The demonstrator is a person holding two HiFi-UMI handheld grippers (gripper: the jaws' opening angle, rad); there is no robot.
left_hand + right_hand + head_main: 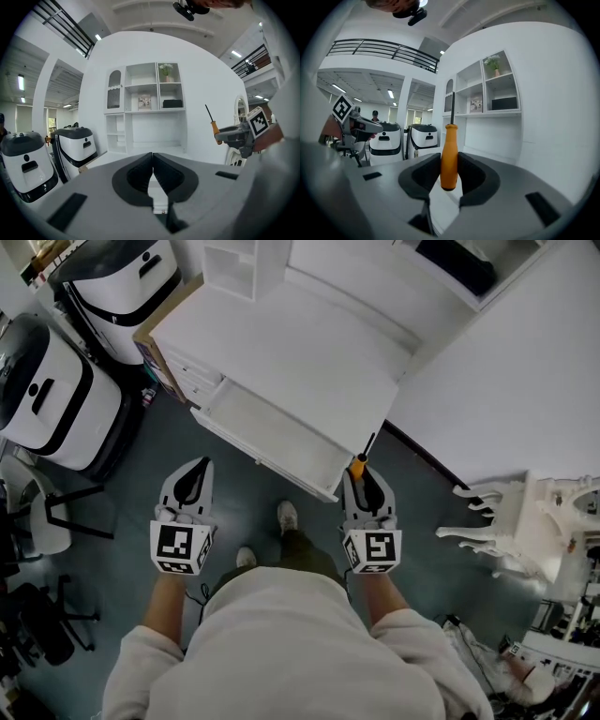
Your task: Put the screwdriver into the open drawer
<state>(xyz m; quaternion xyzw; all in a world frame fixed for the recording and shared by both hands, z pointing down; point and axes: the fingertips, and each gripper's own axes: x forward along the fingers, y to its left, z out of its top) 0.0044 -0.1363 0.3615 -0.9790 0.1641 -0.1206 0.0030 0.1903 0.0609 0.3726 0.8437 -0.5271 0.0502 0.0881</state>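
A person stands before the open drawer (272, 427) of a white desk, with the right gripper (361, 476) just short of the drawer's front edge, near its right-hand corner. Its fingers are clamped on the orange handle of the screwdriver (449, 159), low on the handle, with the dark shaft standing upright above them. The left gripper (194, 471), fingers pressed together on nothing, hangs in front of the drawer's left end.

The risks appear to lie in the last reach. A release made too early would send the tool to the floor (178, 442) in front of the drawer. The raised shaft could also strike the tabletop (281, 343) overhanging the drawer's back and twist the handle in so low a grip.
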